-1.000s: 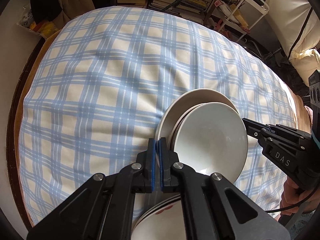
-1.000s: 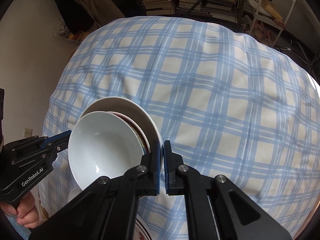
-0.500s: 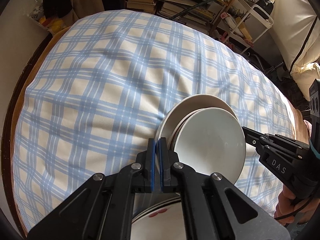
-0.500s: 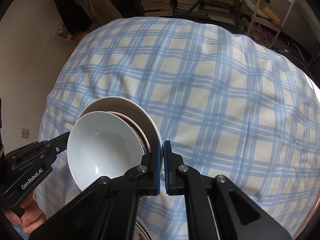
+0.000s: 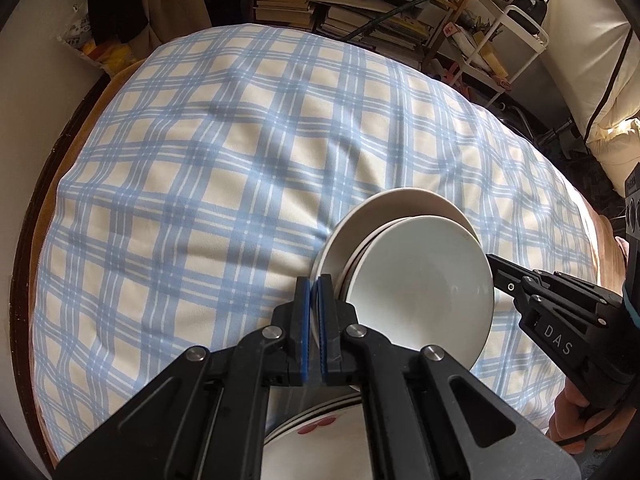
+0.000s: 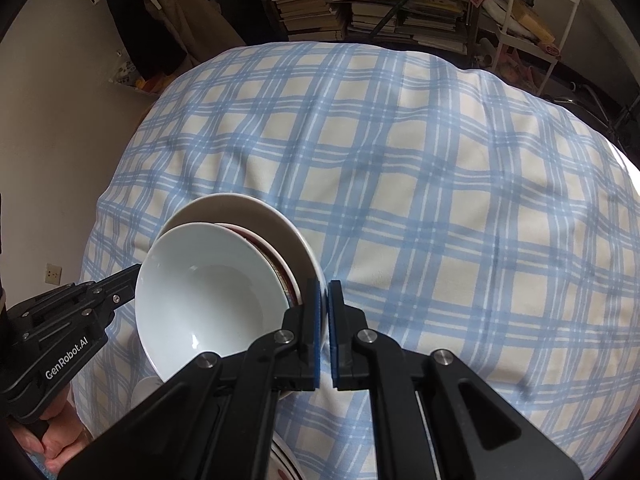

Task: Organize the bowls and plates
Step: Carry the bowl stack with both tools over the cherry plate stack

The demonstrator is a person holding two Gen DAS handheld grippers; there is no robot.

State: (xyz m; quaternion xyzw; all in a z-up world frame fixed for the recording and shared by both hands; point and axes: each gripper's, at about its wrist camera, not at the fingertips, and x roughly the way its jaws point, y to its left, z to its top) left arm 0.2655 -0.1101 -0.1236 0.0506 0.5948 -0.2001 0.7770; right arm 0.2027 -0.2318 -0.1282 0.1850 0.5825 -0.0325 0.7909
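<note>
Vs 0.5 s ago: both views show more of the far end of the checked cloth (image 5: 224, 184) and bookshelf (image 5: 360, 12); the stack looks the same in both grippers. Right tongs' blue pads look slightly more parted than before.

Left gripper (image 5: 314, 300): pads nearly together, pinched on the rim of the big plate (image 5: 384, 204) at the stack's left edge. Right gripper (image 6: 324, 304): pads narrowly parted on the opposite rim of that plate; can't tell if it's a firm clamp.

Contents: big plate carries a red-rimmed dish (image 6: 280, 268), mostly hidden, with a white bowl (image 6: 208, 296) nested on top, bowl empty. Stack is tilted, held above the cloth. Below, another plate with red marks (image 5: 320, 424), partly hidden by the left tongs.
</note>
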